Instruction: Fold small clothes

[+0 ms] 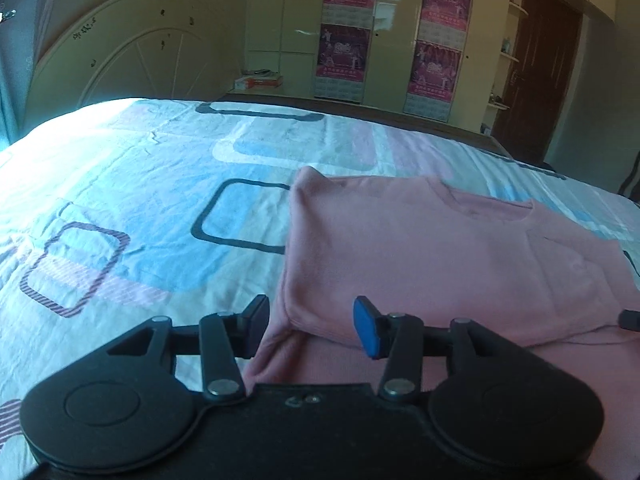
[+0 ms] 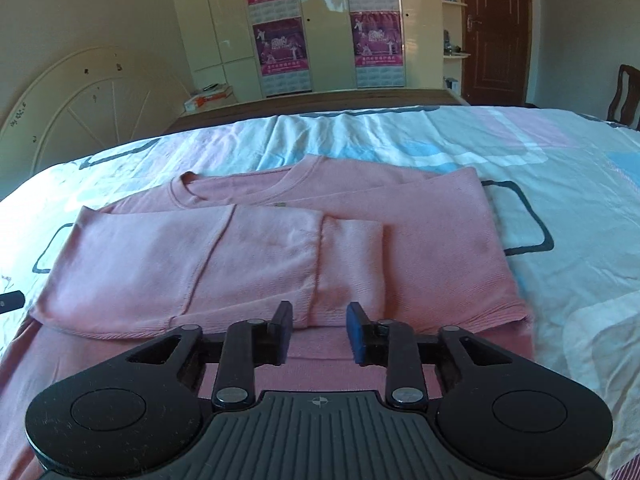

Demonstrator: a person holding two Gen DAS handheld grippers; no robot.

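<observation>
Pink sweater [image 2: 280,248] folded on bed [image 2: 540,168], near hem cut off; left claw [image 1: 311,328], right claw [image 2: 319,332] wide, empty.

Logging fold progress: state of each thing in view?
Shirt: flat on the bed, sleeves folded in across the front, lower part not yet folded up.
Left claw: open, empty, at the shirt's left edge.
Right claw: open, empty, over the shirt's lower part.
Door: closed.
Bedsheet: spread, lightly wrinkled.
</observation>
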